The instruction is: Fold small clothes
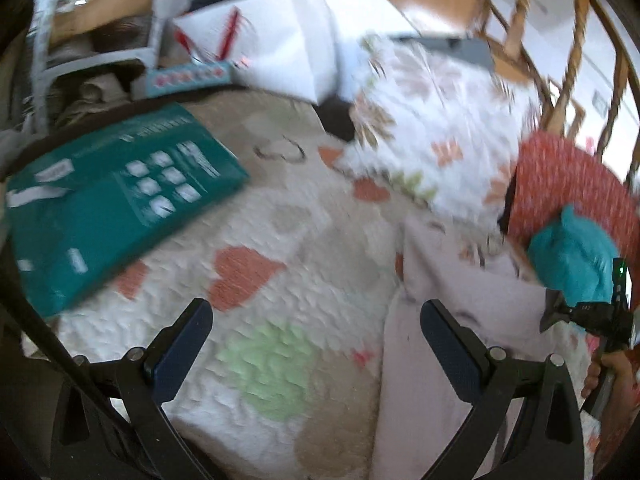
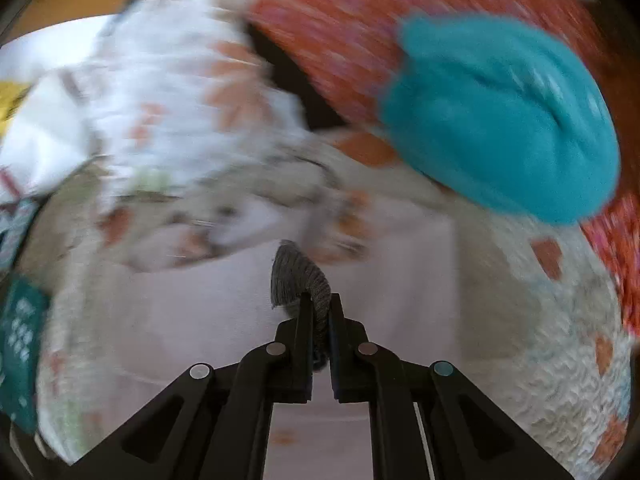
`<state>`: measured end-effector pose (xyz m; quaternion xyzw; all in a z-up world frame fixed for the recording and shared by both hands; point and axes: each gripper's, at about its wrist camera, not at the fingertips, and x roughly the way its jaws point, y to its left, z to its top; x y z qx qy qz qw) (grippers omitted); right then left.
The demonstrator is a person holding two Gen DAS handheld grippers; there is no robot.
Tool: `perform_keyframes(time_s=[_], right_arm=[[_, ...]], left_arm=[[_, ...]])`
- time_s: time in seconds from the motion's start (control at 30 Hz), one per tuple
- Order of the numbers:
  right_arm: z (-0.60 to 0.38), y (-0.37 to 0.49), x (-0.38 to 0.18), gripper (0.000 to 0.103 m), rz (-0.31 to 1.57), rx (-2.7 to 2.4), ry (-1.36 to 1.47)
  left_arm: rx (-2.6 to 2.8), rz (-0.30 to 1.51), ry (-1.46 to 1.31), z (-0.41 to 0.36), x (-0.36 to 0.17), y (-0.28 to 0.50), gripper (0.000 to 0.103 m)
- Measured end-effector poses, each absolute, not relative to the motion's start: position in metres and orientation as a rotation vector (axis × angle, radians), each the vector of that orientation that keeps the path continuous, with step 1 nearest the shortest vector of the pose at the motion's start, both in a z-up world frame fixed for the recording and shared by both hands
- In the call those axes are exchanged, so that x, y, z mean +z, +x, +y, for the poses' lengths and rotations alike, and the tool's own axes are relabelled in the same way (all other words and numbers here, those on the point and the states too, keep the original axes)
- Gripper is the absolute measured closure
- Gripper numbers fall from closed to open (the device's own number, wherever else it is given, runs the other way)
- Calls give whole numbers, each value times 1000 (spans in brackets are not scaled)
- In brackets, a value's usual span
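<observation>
Two grippers over the quilt, only one with cloth in it.

Your right gripper (image 2: 320, 300) has its jaws pinched together on a small grey knit piece (image 2: 298, 280), which sticks out past the fingertips and hangs above the pale pink cloth (image 2: 224, 320). Your left gripper (image 1: 316, 320) stands with its fingers wide apart and nothing between them, above the heart-patterned quilt (image 1: 248, 272); the pink cloth lies just under its right finger (image 1: 444, 332). A teal cloth (image 2: 504, 120) sits nearby.

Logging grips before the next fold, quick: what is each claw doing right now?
Left claw: open, nothing between its fingers.
Right claw: shut on a small grey knit piece.
</observation>
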<state>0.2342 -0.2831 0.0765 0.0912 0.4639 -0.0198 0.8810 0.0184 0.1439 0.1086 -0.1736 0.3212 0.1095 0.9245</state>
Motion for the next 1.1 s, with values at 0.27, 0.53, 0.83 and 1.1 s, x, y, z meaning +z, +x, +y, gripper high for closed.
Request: perform_keyframes(time_s=[0.27,0.53,0.83,1.1], right_arm=[[-334,230,41,88,992,-174,252],[-277,206,83,70,913,178,300],[-290,226,66,62,933,20,173],[-346,225,47,62,948,30,403]], left_arm=[[159,826,-304,111,57,60,0],[120,808,-219,84,28,59,0],[15,821,-86,57,1,52,0],[23,806,-68,51,-3,55,0]])
